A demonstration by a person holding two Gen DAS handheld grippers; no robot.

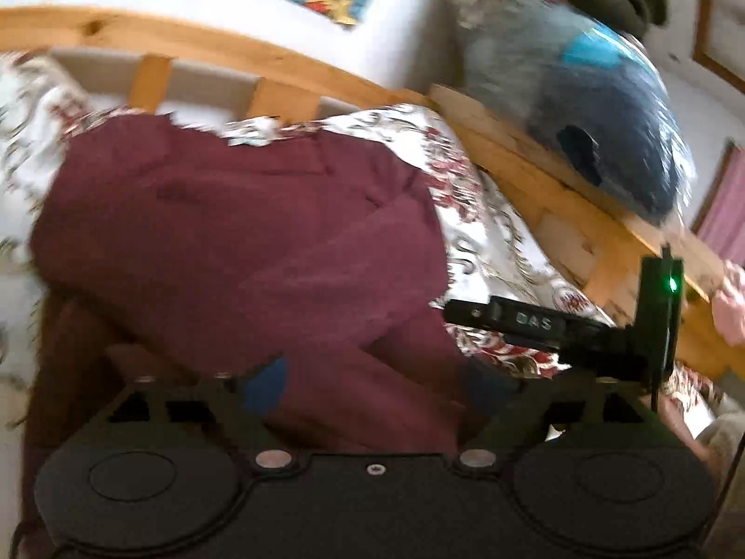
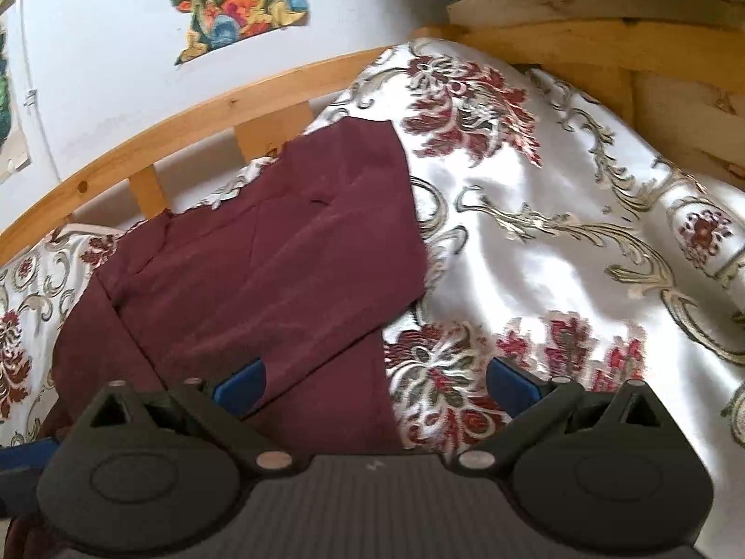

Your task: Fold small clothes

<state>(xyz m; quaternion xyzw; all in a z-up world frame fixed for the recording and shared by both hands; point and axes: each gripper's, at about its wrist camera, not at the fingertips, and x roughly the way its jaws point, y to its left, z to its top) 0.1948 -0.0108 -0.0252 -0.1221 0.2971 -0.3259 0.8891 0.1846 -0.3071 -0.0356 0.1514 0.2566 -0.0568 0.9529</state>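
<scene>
— What lies on the bed?
— A floral bedspread (image 2: 535, 242) inside a wooden bed frame (image 2: 195, 116), and on it a maroon garment (image 2: 260, 270), partly folded.
— Where is it relative to the right gripper (image 2: 377, 386)?
— Its lower edge runs between the spread blue pads (image 2: 240, 389); neither presses it.
— And the left gripper (image 1: 372, 386)?
— Jaws wide apart, low over the garment's near part, cloth between the fingers, nothing clamped.
</scene>
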